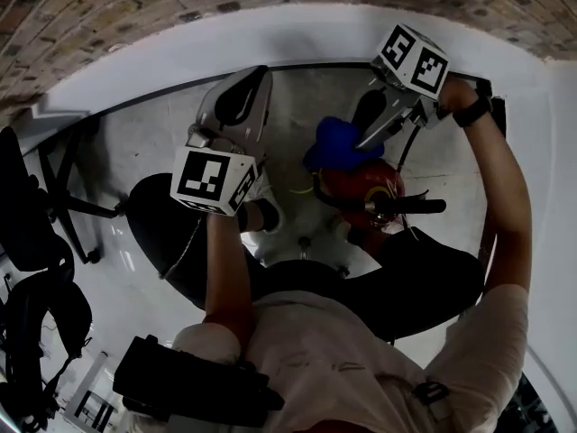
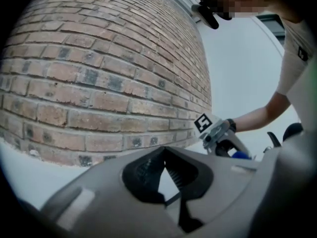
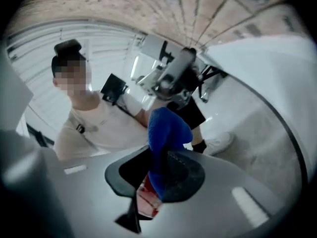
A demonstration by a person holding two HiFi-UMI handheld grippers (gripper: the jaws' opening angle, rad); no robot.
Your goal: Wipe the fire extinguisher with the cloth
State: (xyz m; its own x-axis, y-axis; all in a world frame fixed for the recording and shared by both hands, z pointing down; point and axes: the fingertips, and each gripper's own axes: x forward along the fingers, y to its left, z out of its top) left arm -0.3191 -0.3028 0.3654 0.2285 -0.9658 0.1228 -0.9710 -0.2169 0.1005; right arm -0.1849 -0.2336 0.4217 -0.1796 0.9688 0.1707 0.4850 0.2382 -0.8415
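The red fire extinguisher point(image 1: 356, 186) stands on the floor in front of the person, its black handle point(image 1: 410, 206) pointing right. A blue cloth point(image 1: 338, 141) lies bunched against its top. My right gripper point(image 1: 362, 136) comes down from the upper right and is shut on that cloth. In the right gripper view the cloth point(image 3: 166, 128) hangs between the jaws, and a bit of red extinguisher point(image 3: 147, 201) shows below. My left gripper point(image 1: 260, 74) is held up to the left of the extinguisher, apart from it, holding nothing. In its own view the left gripper point(image 2: 163, 153) looks shut and faces a brick wall.
A curved brick wall point(image 1: 135, 7) with a white base runs across the back. A black chair point(image 1: 36, 215) and dark gear stand at the left. The person's shoes point(image 1: 266, 213) are near the extinguisher. From the left gripper view the right gripper point(image 2: 218, 135) shows by the wall.
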